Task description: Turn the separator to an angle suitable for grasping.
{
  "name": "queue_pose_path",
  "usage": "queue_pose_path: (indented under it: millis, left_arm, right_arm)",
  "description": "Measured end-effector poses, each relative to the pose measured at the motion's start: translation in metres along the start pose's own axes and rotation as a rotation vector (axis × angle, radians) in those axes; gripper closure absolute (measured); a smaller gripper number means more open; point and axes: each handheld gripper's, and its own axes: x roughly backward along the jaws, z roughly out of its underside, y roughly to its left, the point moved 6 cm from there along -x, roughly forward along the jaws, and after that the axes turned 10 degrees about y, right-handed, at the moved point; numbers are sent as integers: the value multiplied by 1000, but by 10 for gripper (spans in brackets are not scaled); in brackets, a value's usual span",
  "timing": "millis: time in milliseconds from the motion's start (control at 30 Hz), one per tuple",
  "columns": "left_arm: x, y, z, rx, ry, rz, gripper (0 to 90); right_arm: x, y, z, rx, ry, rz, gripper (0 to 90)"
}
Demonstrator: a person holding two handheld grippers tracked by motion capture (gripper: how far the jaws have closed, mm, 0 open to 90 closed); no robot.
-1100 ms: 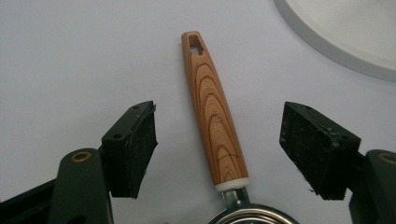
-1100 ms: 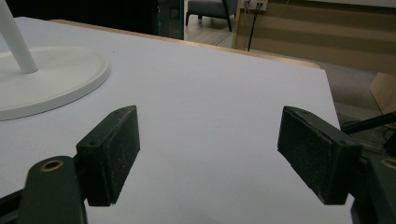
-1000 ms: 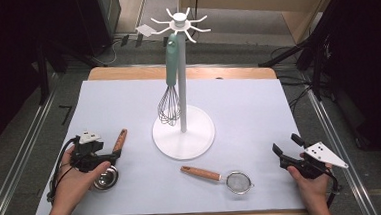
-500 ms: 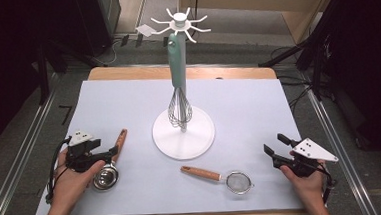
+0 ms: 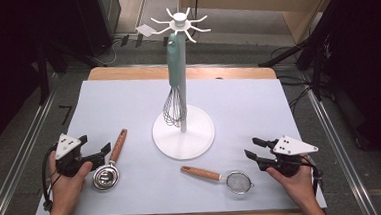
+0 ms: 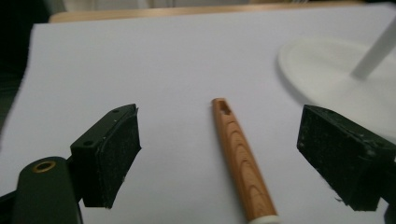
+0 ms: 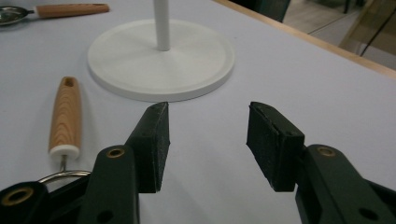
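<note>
A wooden-handled metal spoon [image 5: 110, 162] lies at the front left of the white mat. My left gripper [image 5: 101, 152] is open beside it and its jaws have just been opening; in the left gripper view the wooden handle [image 6: 240, 158] lies on the mat between the wide-apart pads [image 6: 114, 154], untouched. A wooden-handled strainer [image 5: 223, 176] lies at the front centre-right. My right gripper [image 5: 255, 148] hovers just right of it, open with nothing between its jaws, which have just been closing. In the right gripper view the gripper [image 7: 208, 140] faces the stand base [image 7: 161, 58], with the strainer handle [image 7: 65, 114] at left.
A white utensil stand [image 5: 184, 133] rises from the mat's middle, and a teal-handled whisk [image 5: 174, 88] hangs from one of its top hooks. The wooden table edge [image 5: 226, 72] runs behind the mat. Dark equipment and cables lie on the floor around the table.
The left gripper drew back slightly to the left and its jaws widened. The right hand moved left toward the strainer and its jaws narrowed. The hanging whisk swayed a little.
</note>
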Motion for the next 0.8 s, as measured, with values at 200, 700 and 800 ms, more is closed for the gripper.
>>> queue_pose_path:
  millis: [200,700,800]
  left_arm:
    - [7,8,7,-44,-37,-40,135]
    - [7,29,21,6,-93,-84,141]
    - [6,30,22,14,-94,-84,142]
  right_arm:
    - [-4,8,-6,21,52,-58,562]
    - [-25,52,-30,132,264,-206,636]
    - [-35,61,-31,151,328,-240,645]
